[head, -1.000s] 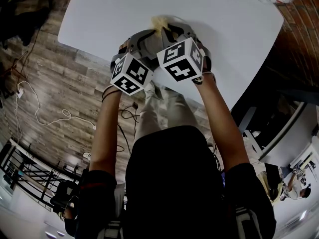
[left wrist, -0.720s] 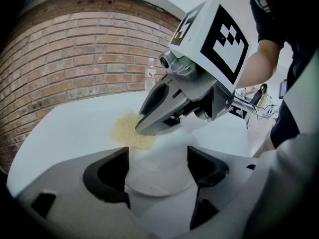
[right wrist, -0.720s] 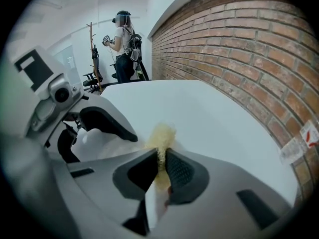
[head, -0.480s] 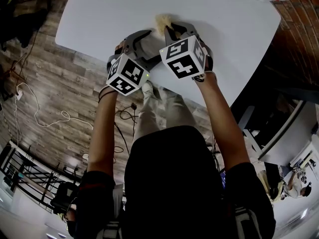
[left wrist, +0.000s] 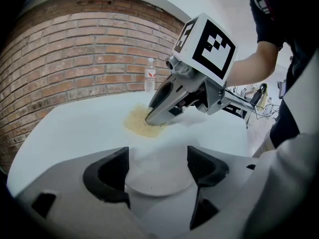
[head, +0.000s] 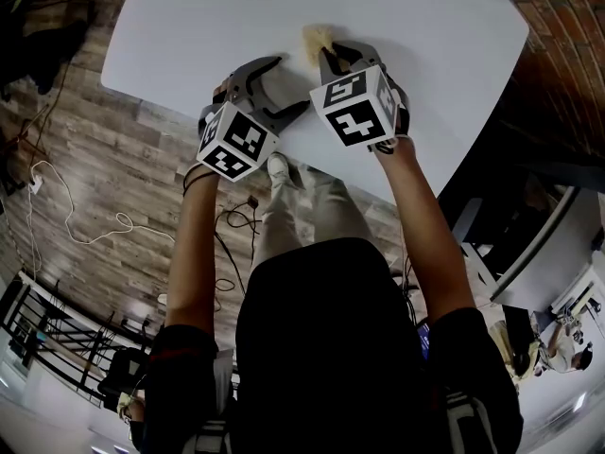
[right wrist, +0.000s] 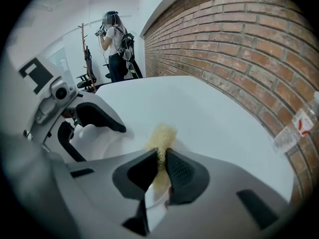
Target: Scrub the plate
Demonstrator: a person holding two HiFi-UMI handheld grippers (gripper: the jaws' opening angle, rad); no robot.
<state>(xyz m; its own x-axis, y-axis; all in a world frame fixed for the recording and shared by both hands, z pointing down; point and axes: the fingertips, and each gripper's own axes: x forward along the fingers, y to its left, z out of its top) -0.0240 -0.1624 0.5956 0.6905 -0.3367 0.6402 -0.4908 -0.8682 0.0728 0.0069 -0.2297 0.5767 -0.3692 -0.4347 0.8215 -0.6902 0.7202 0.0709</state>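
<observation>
Between the pads of the left tongs (left wrist: 158, 161), left gripper view: a small white plate (left wrist: 157, 180). The tongs stand wide and both dark pads (left wrist: 110, 169) meet the plate's sides, so they hold it. The plate lies low over the white table (left wrist: 65, 133), at the bottom centre of that frame. In the head view the plate is hard to tell from the white tabletop.

Right tongs (right wrist: 160, 164), right gripper view: pads nearly together, closed on a pale yellow scrubber (right wrist: 162, 136). The scrubber's frayed end sticks out past the pads toward the middle of the frame.

Left gripper view: the right tongs come in from the upper right, tilted nose-down, and the scrubber spreads flat on the table just beyond the plate's far rim. Whether the scrubber touches the rim, cannot tell.

Head view: both marker cubes (head: 232, 140) sit side by side at upper centre, the left-hand one lower. Both sets of tongs point toward the top of the frame, and the scrubber shows just past the right pair. The person's forearms (head: 421, 225) run down to the lower half of the frame.

Surroundings:
- A clear water bottle (left wrist: 149, 76) stands upright at the table's far edge, well apart from the plate.
- A red brick wall (left wrist: 75, 49) rises behind it.
- Wood-plank floor (head: 113, 178) fills the left of the head view, with a white cable (head: 71, 225) lying on it.
- Another person (right wrist: 115, 44) stands in the upper left of the right gripper view.
</observation>
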